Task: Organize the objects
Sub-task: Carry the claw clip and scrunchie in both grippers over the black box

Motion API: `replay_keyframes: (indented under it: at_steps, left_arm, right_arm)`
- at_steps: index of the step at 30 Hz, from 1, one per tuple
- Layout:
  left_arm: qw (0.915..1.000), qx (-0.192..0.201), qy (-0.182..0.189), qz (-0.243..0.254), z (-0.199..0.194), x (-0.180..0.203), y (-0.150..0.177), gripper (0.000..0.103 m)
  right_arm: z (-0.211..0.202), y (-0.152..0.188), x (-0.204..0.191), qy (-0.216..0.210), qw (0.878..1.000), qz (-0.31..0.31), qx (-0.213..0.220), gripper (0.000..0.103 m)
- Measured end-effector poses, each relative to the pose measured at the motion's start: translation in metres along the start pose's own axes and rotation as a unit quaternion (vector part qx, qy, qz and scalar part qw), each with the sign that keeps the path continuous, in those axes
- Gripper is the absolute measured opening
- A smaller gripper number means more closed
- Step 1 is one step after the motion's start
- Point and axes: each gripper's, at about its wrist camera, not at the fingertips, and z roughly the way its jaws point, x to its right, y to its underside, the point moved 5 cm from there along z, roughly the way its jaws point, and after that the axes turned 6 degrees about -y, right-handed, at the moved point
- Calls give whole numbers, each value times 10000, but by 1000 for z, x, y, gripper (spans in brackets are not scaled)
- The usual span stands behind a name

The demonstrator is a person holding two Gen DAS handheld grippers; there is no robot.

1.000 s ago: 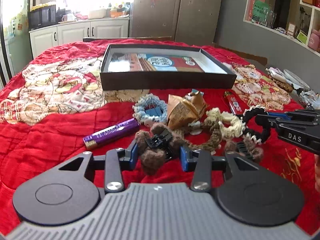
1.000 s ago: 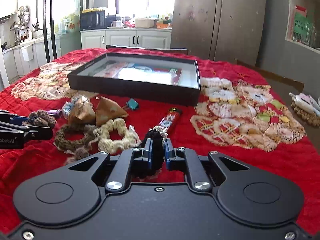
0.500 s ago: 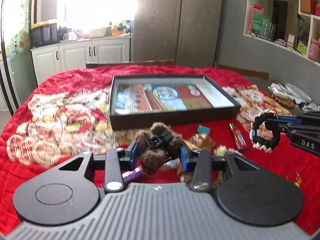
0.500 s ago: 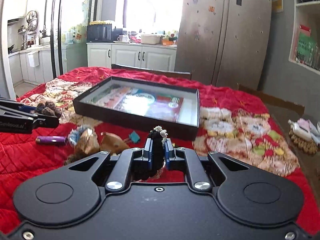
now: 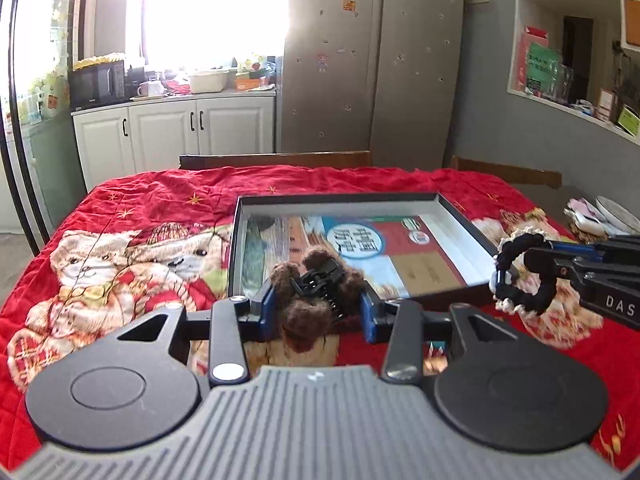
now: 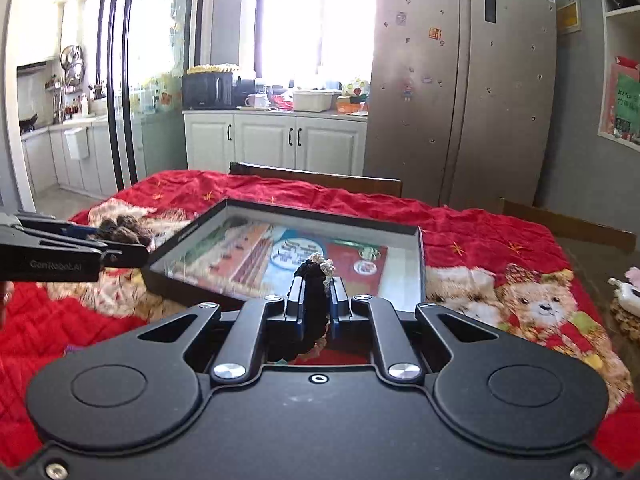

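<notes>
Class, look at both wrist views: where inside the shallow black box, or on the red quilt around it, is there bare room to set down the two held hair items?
The shallow black box holds nothing on its printed floor: free wall to wall. The red quilt is bare left of the box and behind it, up to the wooden chair back. Crowded: the right edge, by the white clutter.

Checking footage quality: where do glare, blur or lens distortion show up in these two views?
Left wrist: window blown out white, shelves bowed by fisheye. Right wrist: window overexposed too, box print slightly smeared, left gripper soft at the edge.
</notes>
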Motion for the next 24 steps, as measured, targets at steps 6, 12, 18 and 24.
replay_keyframes:
  at_steps: [6, 12, 18, 24]
  left_arm:
    - [9998, -29, -159, -118, 37, 0, -16, 45]
    - [9990, -139, -282, -330, 77, -2, -27, 45]
    - [9982, -189, -344, -455, 109, -2, -33, 45]
    - [9971, -302, -394, -569, 137, -1, -33, 46]
  right_arm:
    - [40, -20, 11, 15, 9998, 159, 110, 12]
    - [83, -33, 22, 94, 9994, 301, 171, 12]
    - [125, -33, 30, 157, 9990, 412, 105, 12]
    - [157, -27, 42, 204, 9978, 627, 118, 12]
